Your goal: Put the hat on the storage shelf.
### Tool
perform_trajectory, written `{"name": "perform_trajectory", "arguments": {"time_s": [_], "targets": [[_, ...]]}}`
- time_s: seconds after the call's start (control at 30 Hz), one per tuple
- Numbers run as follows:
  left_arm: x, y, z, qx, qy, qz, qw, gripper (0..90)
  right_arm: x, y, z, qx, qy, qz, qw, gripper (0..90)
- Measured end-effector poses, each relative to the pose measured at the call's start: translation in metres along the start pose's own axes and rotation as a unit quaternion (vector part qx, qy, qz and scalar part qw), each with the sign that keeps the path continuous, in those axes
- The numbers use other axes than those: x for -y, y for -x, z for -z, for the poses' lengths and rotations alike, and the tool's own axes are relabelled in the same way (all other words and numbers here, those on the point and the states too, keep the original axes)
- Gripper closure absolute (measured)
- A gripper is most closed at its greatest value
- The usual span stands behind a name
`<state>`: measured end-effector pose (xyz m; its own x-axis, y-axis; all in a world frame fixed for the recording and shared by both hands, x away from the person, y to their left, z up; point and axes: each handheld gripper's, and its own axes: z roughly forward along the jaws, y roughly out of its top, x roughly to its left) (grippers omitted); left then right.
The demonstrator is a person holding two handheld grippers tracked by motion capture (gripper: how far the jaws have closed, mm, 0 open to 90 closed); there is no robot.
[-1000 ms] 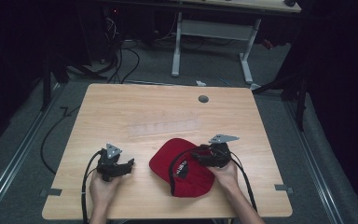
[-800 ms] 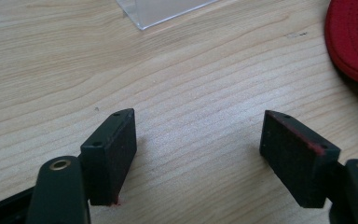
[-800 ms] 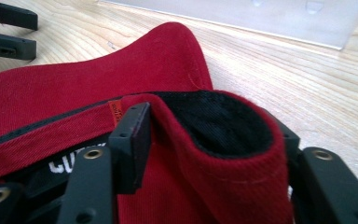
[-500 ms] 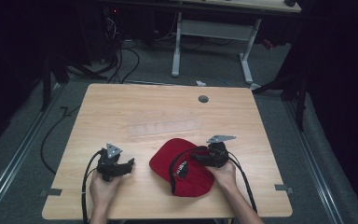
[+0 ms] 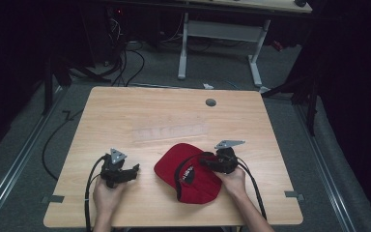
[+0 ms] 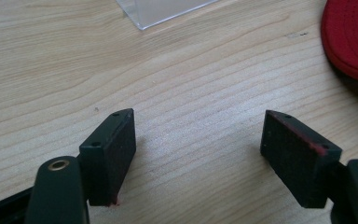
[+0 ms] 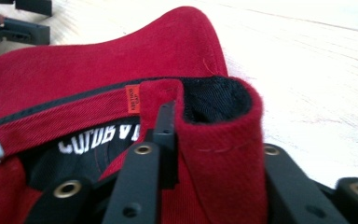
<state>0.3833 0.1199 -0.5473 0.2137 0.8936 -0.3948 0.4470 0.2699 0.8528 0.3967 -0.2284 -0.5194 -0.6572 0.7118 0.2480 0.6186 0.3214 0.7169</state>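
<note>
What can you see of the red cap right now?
The cap is red fabric, lying upside down on the table's near edge, brim toward the left. Its lining is black with white lettering and a small orange tag. The right gripper, whose jaws have just been closing, pinches a folded piece of its rim. The left gripper rests apart from it, open.

In the right gripper view, the white lettering inside the red cap (image 7: 98, 88) is half hidden behind the jaws at lower left. In the left gripper view, the clear plastic sheet (image 6: 161, 10) is cut off by the top edge.
</note>
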Motion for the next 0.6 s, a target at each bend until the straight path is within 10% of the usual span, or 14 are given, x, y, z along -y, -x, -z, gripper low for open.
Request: {"name": "perform_trajectory", "arguments": {"time_s": [0.6], "targets": [[0.0,0.0,0.0,0.0,0.0,0.0,1.0,26.6,-0.005,-0.008,0.015,-0.02,-0.001,0.02,0.9996,82.7]]}}
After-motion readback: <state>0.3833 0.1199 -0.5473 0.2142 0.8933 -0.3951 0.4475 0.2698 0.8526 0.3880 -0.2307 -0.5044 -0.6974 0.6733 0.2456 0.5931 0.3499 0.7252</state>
